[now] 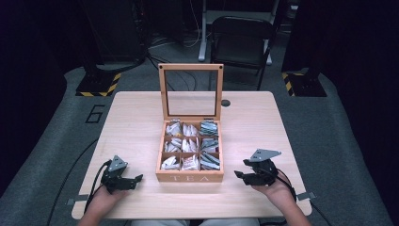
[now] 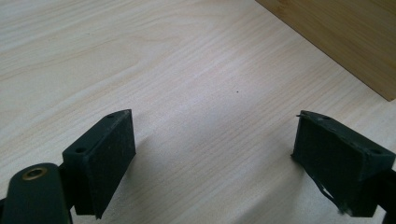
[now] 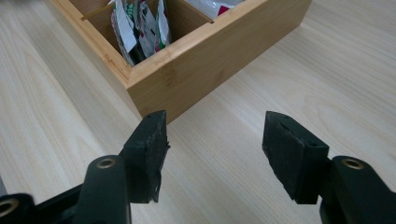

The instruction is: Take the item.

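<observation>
Hands rest at table [image 1: 131,202] edge; left gripper [image 1: 133,179] and right gripper [image 1: 239,175] flank tea box [image 1: 190,177], fingers apart, empty. Lid up, bags [image 1: 190,162] exposed. Likely reach next: come in from above, pinch one bag.

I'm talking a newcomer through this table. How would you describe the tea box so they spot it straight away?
Start at the pale wooden table. At its middle, between the two hand-held grippers, sits the tea box. It is the only bamboo-coloured thing there: nine compartments of tea packets, a windowed lid standing open at the back, and TEA lettered on the front.
</observation>
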A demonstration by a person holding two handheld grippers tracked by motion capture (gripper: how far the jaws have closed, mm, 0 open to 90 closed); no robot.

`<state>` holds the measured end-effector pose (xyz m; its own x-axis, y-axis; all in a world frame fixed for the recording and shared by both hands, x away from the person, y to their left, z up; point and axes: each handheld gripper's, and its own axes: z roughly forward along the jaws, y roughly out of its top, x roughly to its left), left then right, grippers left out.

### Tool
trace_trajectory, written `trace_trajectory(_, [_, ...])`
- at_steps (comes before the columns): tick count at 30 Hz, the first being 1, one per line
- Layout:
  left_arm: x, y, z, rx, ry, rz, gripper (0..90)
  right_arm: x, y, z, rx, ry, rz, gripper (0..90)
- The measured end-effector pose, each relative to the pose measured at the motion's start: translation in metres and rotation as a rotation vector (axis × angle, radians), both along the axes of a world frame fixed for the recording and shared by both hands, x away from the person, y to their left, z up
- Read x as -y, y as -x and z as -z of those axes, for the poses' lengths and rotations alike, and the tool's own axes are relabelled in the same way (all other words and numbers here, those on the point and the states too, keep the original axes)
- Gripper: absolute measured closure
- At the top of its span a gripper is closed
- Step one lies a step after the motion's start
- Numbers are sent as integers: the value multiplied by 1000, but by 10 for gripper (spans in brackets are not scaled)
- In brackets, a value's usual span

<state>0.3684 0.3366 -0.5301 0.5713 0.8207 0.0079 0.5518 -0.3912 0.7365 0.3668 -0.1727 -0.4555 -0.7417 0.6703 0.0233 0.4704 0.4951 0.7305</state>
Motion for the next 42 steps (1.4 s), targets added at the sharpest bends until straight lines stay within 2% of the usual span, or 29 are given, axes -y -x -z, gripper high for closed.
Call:
trace_trajectory(9, [0, 0, 0, 0, 0, 0, 127, -6, -1, -8, -1, 19, -38, 423])
trace_trajectory(26, [0, 0, 0, 0, 0, 1, 127, -6, -5, -29, 2, 2, -29, 419])
trace_trajectory(34, [0, 0, 0, 0, 0, 0, 127, -13, -8, -39, 16, 22, -50, 431])
trace_trajectory(42, [0, 0, 0, 0, 0, 0, 127, -21, -10, -46, 9, 12, -69, 442])
